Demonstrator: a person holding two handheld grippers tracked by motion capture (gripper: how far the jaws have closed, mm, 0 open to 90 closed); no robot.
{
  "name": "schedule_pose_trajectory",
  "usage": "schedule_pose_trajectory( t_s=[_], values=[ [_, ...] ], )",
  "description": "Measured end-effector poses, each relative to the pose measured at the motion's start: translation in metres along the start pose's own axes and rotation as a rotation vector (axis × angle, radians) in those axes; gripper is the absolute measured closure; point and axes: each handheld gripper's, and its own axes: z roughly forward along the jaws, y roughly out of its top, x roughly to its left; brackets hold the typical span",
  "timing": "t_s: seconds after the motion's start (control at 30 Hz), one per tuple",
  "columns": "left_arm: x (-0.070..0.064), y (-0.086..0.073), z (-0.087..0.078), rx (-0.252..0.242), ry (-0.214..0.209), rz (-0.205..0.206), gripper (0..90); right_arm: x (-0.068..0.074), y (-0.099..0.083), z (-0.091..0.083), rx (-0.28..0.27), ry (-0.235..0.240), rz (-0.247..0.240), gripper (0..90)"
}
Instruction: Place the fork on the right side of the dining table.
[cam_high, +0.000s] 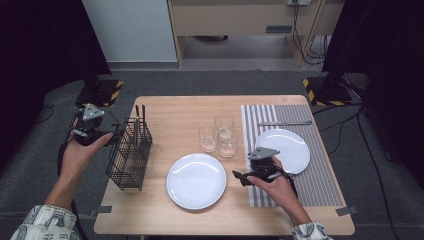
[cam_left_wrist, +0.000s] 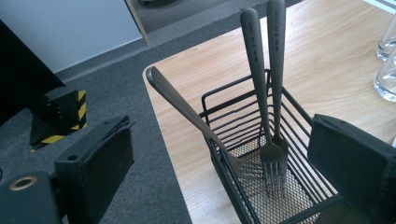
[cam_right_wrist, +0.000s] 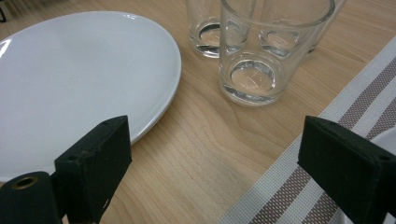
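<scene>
A black wire cutlery basket (cam_high: 131, 152) stands at the table's left edge with three forks (cam_left_wrist: 273, 154) in it, tines down. Two of them stand upright and one fork (cam_left_wrist: 187, 109) leans left over the rim. My left gripper (cam_left_wrist: 224, 161) is open just outside that basket's left side, with nothing between its jaws; from above, the left gripper (cam_high: 115, 134) points right at the fork handles. My right gripper (cam_right_wrist: 215, 158) is open and empty, low over bare wood between a white plate (cam_right_wrist: 70, 79) and the striped placemat (cam_right_wrist: 369, 112). In the high view the right gripper (cam_high: 240, 176) points left.
Three clear glasses (cam_high: 220, 136) cluster mid-table; the nearest glass (cam_right_wrist: 261, 51) is just ahead of the right jaws. A second white plate (cam_high: 287, 145) and a knife (cam_high: 284, 123) lie on the placemat (cam_high: 320, 165). Bare wood lies behind the basket.
</scene>
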Motion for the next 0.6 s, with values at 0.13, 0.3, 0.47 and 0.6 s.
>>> schedule_pose_trajectory(
  t_s=[0.13, 0.3, 0.47, 0.6],
  values=[
    [0.004, 0.000, 0.004, -0.004, 0.003, -0.015, 7.1, 0.000, -0.001, 0.001, 0.007, -0.001, -0.002, 11.0],
    [0.009, 0.004, 0.012, 0.007, -0.012, -0.014, 8.7, 0.003, -0.001, 0.001, 0.007, 0.009, -0.018, 16.8],
    [0.015, 0.009, 0.021, 0.007, -0.022, -0.036, 13.8, 0.005, -0.001, 0.001, 0.008, 0.024, -0.027, 21.9],
    [0.018, 0.010, 0.028, 0.022, -0.041, -0.047, 21.6, 0.004, -0.002, 0.001, 0.008, 0.034, -0.028, 23.5]
  ],
)
